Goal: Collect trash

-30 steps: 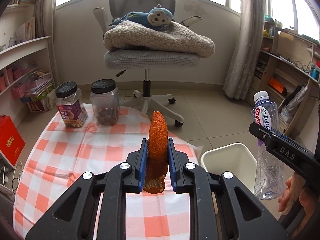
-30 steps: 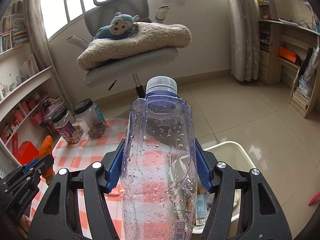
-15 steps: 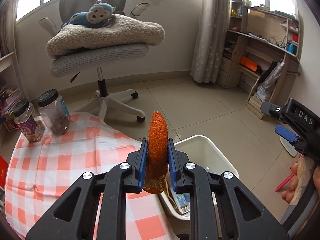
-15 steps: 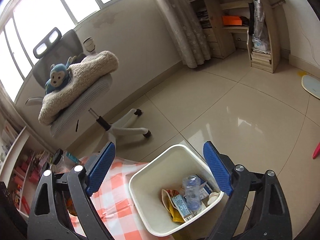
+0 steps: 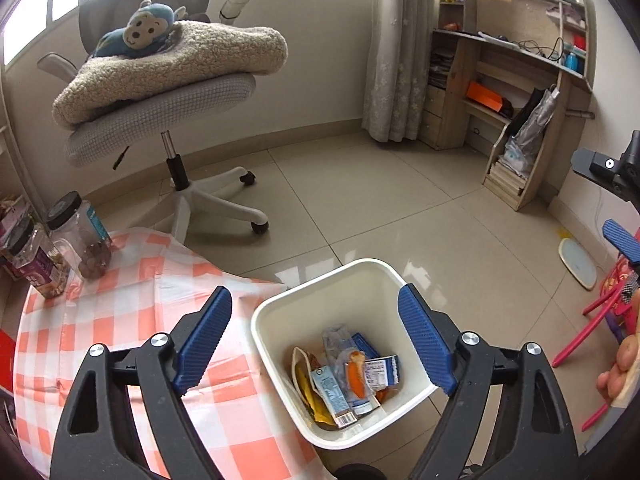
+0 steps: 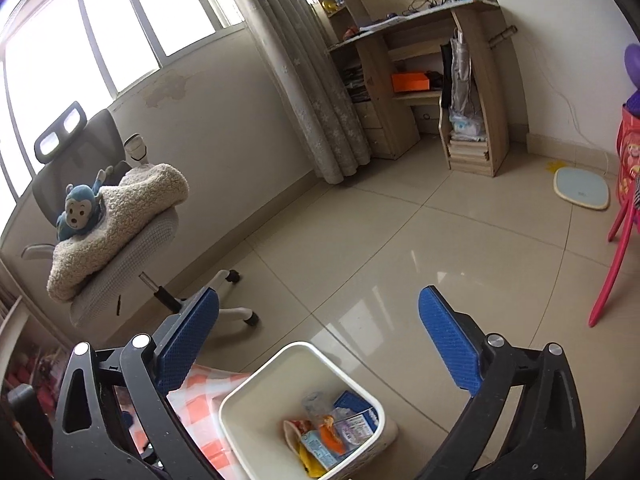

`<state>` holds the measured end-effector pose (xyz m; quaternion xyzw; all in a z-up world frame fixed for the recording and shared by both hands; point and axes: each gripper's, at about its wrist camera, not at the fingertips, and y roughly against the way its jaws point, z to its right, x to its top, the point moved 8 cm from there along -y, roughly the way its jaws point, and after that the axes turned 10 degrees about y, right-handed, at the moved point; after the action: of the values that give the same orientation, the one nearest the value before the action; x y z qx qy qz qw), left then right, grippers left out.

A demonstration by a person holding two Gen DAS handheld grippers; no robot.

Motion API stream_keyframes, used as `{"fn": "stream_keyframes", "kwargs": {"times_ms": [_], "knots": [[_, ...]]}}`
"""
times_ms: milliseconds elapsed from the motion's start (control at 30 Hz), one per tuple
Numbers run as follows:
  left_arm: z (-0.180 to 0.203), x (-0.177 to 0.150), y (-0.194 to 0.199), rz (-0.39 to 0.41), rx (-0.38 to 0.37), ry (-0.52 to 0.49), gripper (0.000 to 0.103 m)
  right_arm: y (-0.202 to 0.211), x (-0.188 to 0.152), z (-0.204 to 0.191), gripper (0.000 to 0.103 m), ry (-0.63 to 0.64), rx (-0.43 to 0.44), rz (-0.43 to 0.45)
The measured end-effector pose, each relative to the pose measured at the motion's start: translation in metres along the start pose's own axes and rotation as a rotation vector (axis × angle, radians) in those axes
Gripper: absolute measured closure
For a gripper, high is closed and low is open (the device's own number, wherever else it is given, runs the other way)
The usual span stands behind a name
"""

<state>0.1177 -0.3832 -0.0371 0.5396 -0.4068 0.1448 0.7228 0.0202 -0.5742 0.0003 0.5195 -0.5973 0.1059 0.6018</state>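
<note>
Change: both tongs held trash a second ago, the left an orange snack stick, the right a clear bottle; now each pair is spread and carries nothing, and both pieces lie in the bin.
Left tongs [image 5: 314, 342]: blue pads wide apart, hanging above the bin's mouth.
Right tongs [image 6: 320, 344]: pads wide apart too, hanging above the bin on its far side; a part of them shows at the right edge of the left wrist view.
Bin [image 5: 276, 308]: white, square, on the tiled floor, touching the counter's hanging cloth.
Trash in the bin: orange snack stick [image 5: 355, 374] on top of the heap, clear bottle [image 5: 338, 336] just behind it, a small blue carton [image 5: 332, 394] and a yellow wrapper [image 5: 306, 390] beside them.
Counter [image 5: 120, 320]: covered with an orange-and-white checked cloth, left of the bin.
Jars [image 5: 78, 240]: two, with black lids, at the counter's far edge.
Office chair [image 5: 160, 96]: beyond the counter, bearing a fleece blanket [image 5: 180, 64] and a blue toy monkey [image 5: 140, 28].
Shelf unit [image 5: 520, 92]: wooden, against the far right wall.
</note>
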Motion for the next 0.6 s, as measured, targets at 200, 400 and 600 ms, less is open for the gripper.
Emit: {"fn": "stream_keyframes", "kwargs": {"times_ms": [200,400,600], "knots": [[-0.048,0.018,0.085,0.241,0.12,0.018,0.008,0.024,-0.017,-0.047,0.007,0.204,-0.024,0.025],[-0.115,0.001,0.163,0.373,0.294,0.089,0.007,0.076,-0.059,-0.098,0.007,0.274,0.054,0.061],[-0.191,-0.047,0.182,0.326,0.345,0.205,0.007,0.123,-0.107,-0.138,0.007,0.372,0.087,0.137]]}}
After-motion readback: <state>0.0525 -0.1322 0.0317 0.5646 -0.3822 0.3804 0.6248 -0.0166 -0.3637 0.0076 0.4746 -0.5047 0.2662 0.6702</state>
